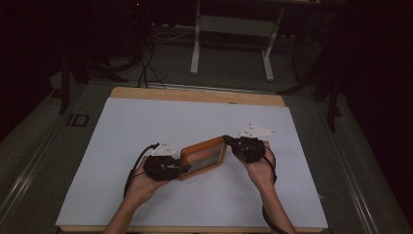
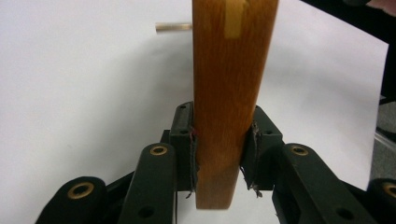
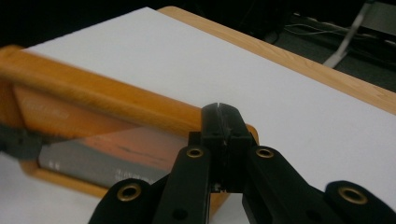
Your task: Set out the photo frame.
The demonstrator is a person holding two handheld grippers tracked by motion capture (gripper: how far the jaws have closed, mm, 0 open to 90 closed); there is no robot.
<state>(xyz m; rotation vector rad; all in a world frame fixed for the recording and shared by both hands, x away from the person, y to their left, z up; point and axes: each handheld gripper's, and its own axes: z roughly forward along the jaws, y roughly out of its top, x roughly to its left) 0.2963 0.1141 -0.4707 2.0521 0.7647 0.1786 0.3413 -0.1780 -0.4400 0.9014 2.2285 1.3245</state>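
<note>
An orange wooden frame (image 1: 204, 156) with a dark glassy panel is held tilted over the middle of the white sheet. My left gripper (image 1: 178, 169) grips its near left edge. In the left gripper view the pads (image 2: 189, 154) press on both faces of the wooden rail (image 2: 231, 93), so my left gripper (image 2: 219, 144) is shut on it. My right gripper (image 1: 229, 141) sits at the frame's far right corner. In the right gripper view my right gripper (image 3: 223, 121) has its jaws meeting with nothing visible between them, right in front of the frame's top rail (image 3: 93, 93).
A white sheet (image 1: 195, 117) covers most of the wooden table (image 1: 195, 95), with bare sheet on all sides of the frame. Beyond the table's far edge, a grey metal stand (image 1: 231, 44) and cables (image 1: 146, 68) are on the dark floor.
</note>
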